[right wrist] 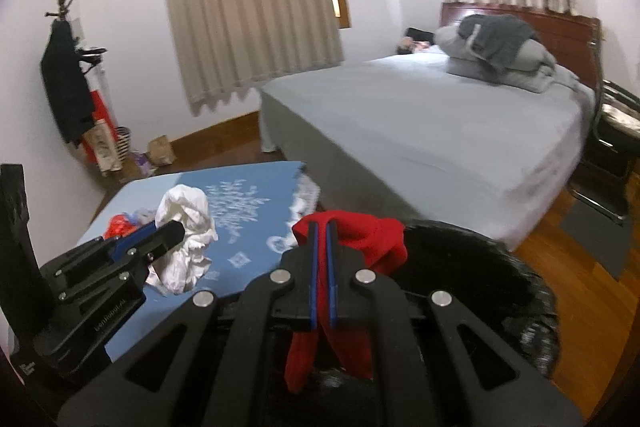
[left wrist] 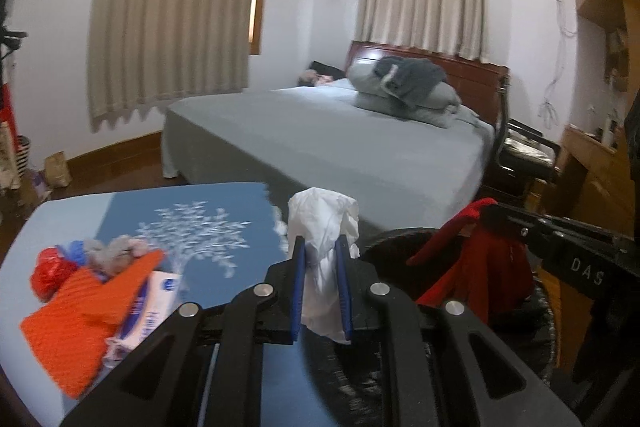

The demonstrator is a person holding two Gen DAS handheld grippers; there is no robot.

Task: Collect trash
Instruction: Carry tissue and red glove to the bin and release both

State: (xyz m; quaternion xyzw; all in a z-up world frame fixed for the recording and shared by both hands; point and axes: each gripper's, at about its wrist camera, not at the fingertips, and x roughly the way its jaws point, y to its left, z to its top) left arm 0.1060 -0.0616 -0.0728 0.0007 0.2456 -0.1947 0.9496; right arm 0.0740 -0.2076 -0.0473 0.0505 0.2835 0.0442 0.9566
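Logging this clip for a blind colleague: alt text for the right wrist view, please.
The right hand-held gripper is shut on a red cloth above a black trash bin. Beside it, the left hand-held gripper pinches a crumpled white tissue over a blue table.

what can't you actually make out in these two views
- Inside of the black bin: in the right wrist view the right tool and its red cloth cover the opening; contents unseen.
- White crumpled tissue: its lower end disappears behind the left tool in the left wrist view.
- Pile by the orange knit piece: blurred, items not identifiable.
- Tissue pack: print too smeared to read.
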